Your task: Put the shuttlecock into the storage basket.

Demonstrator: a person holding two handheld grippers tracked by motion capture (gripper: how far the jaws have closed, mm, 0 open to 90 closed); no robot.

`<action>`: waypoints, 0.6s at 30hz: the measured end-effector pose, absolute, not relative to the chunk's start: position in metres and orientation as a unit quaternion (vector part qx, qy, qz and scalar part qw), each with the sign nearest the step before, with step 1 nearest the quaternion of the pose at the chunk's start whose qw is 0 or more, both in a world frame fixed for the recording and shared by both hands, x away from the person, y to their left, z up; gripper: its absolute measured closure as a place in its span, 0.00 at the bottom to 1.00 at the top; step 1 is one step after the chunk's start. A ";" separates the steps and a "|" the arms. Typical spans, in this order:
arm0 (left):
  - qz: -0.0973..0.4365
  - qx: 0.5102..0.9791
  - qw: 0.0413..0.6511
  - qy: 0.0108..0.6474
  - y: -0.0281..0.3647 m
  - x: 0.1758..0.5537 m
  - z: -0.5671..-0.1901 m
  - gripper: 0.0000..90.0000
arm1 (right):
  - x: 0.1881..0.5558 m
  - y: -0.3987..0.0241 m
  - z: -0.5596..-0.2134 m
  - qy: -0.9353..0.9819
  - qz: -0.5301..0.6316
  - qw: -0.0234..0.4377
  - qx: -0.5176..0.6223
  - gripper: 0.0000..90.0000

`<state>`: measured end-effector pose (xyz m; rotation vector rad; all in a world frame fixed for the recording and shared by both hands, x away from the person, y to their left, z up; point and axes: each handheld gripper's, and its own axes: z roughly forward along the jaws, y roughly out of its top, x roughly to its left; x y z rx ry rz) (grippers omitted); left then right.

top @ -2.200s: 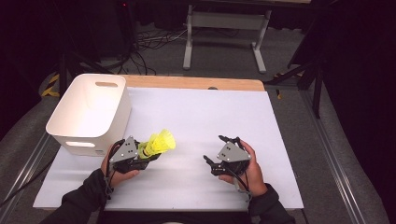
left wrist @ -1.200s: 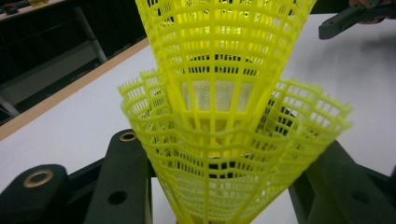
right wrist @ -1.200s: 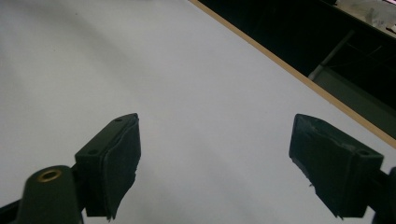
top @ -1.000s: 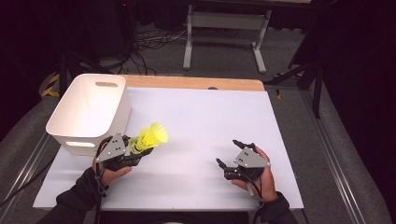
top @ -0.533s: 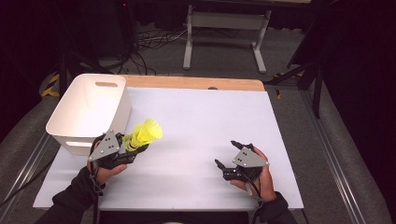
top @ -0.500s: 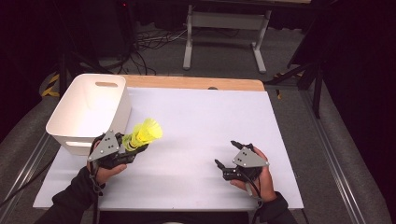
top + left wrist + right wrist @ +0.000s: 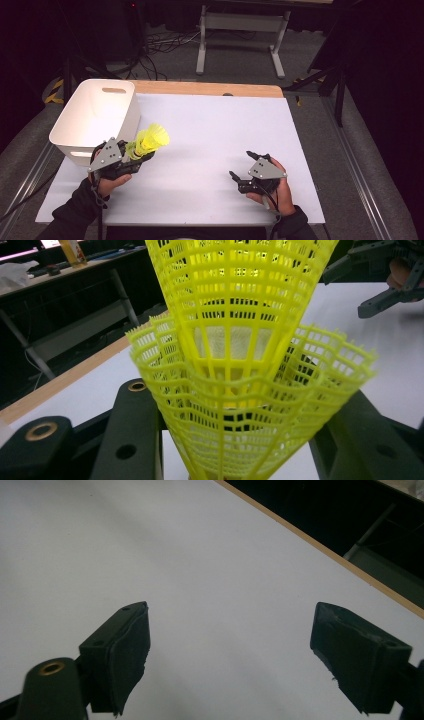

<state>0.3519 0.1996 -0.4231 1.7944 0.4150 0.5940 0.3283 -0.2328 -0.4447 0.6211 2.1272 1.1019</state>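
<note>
The left gripper (image 7: pixel 141 156) clasps two nested yellow shuttlecocks (image 7: pixel 150 140), raised above the white table (image 7: pixel 210 135) just beside the white bin (image 7: pixel 97 117); the skirts flare up and away from the jaws. The right gripper (image 7: pixel 245 170) rests low over the table, jaws spread wide with nothing between them.

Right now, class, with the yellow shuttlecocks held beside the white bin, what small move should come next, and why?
Probably carry the left gripper up and over the white bin's rim: it is shut on the nested yellow shuttlecocks, which hang just outside the bin's near wall. The right gripper is open with nothing between its jaws.
</note>
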 end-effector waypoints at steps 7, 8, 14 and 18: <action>0.255 0.761 0.569 0.181 0.203 0.352 -0.422 0.62 | 0.328 -0.233 -0.444 0.810 0.423 0.330 0.237 0.19; 0.254 0.762 0.568 0.180 0.203 0.352 -0.421 0.62 | 0.328 -0.233 -0.444 0.810 0.424 0.328 0.237 0.19; 0.258 0.757 0.572 0.182 0.208 0.352 -0.417 0.62 | 0.328 -0.232 -0.445 0.811 0.423 0.326 0.239 0.18; 0.259 0.753 0.575 0.187 0.210 0.352 -0.416 0.63 | 0.329 -0.231 -0.445 0.812 0.421 0.325 0.239 0.18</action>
